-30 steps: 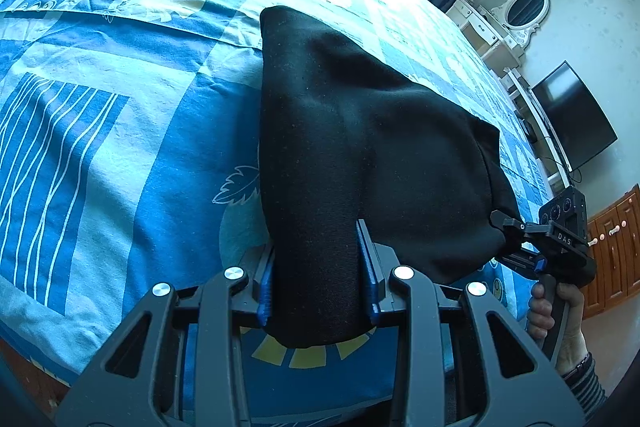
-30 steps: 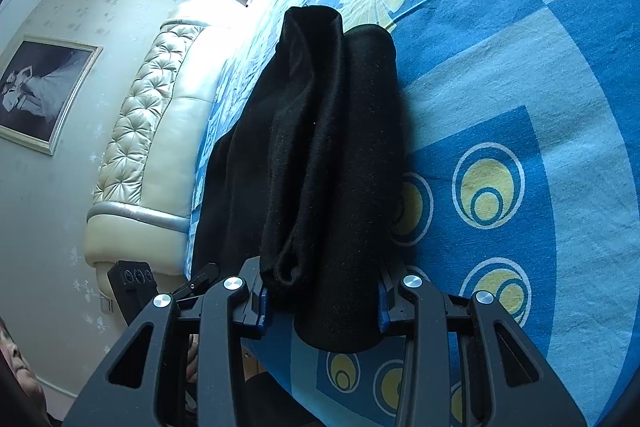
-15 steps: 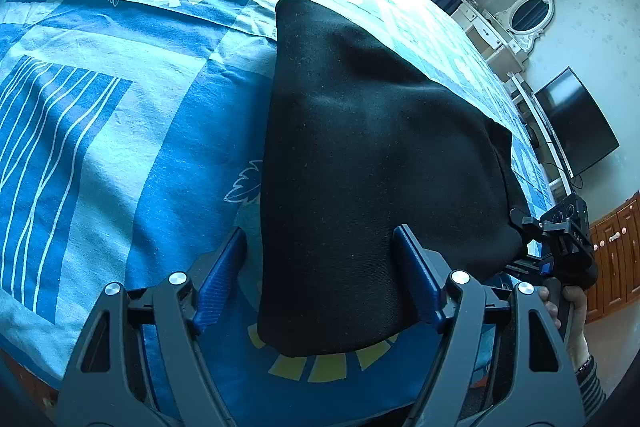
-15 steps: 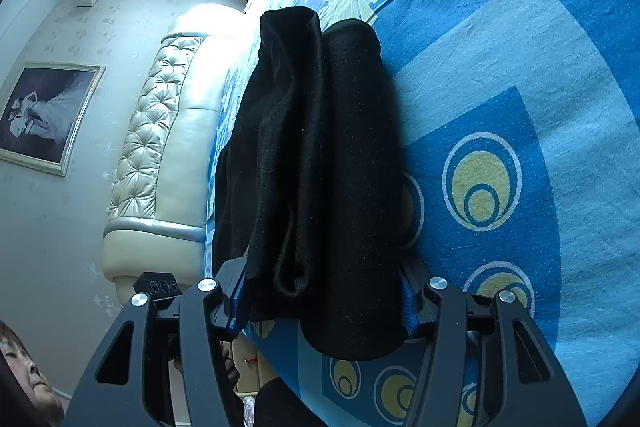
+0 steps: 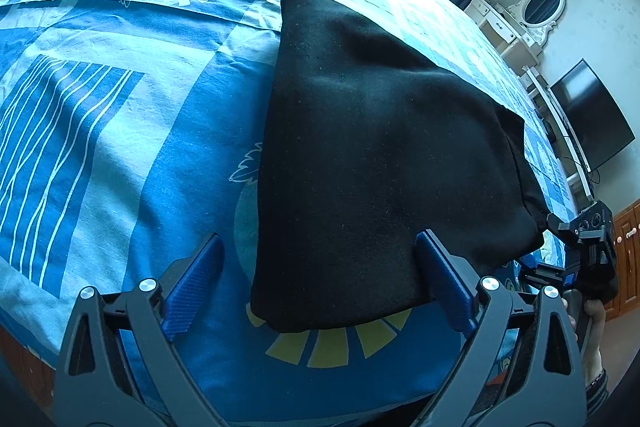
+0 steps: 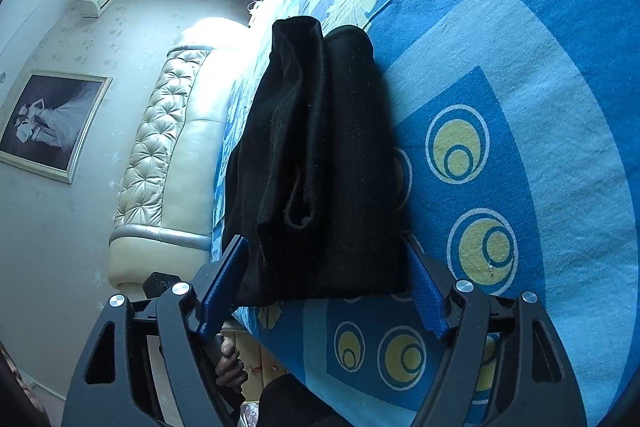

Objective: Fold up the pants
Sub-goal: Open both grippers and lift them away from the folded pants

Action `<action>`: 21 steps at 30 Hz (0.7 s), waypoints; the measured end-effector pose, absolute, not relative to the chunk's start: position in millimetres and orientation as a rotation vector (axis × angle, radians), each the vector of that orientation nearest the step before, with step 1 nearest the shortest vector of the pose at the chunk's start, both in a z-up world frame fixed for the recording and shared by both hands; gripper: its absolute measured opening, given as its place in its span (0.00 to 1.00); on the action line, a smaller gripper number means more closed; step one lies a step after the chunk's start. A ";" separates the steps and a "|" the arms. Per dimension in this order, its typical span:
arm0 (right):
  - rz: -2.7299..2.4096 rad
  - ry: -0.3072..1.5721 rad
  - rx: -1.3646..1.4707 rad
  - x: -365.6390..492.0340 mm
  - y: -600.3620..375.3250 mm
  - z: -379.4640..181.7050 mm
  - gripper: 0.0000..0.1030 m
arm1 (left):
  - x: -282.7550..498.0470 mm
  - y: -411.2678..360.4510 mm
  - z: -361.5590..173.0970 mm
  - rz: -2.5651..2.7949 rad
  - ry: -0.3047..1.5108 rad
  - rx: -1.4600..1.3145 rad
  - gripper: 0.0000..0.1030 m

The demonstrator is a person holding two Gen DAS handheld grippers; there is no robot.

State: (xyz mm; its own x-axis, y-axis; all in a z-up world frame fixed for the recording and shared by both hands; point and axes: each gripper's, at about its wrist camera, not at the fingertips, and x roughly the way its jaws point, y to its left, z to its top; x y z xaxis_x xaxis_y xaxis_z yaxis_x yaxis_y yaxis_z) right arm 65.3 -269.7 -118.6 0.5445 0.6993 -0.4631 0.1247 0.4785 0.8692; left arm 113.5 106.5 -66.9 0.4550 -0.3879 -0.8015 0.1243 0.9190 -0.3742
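item: black soft-knit pants (image 5: 372,163), folded into a compact stack, lying near the edge of the blue patterned bed sheet (image 5: 112,131) | left gripper (image 5: 316,287): fingers just spread wide, pants between, unpressed | right gripper (image 6: 324,287): same, just opened | progress: fold looks done; withdrawal remains

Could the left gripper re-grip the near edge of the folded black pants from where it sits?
Probably yes. The left gripper is open, its fingers astride the pants edge on the bedspread, with nothing between.
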 end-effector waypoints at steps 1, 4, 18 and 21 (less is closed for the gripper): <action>0.421 0.960 1.023 61.5 -269.3 -117.8 0.75 | 111.4 105.5 -65.2 -0.309 1.058 -0.271 0.93; 0.408 0.982 0.977 52.3 -266.5 -113.2 0.78 | 101.2 100.1 -56.7 -0.265 1.051 -0.217 0.93; 0.167 0.985 0.638 22.3 -257.3 -77.3 0.80 | 41.4 72.4 -18.2 -0.084 0.921 0.038 0.93; 0.102 0.986 0.547 18.9 -254.3 -70.3 0.80 | 32.3 71.2 -12.3 -0.064 0.890 0.068 0.93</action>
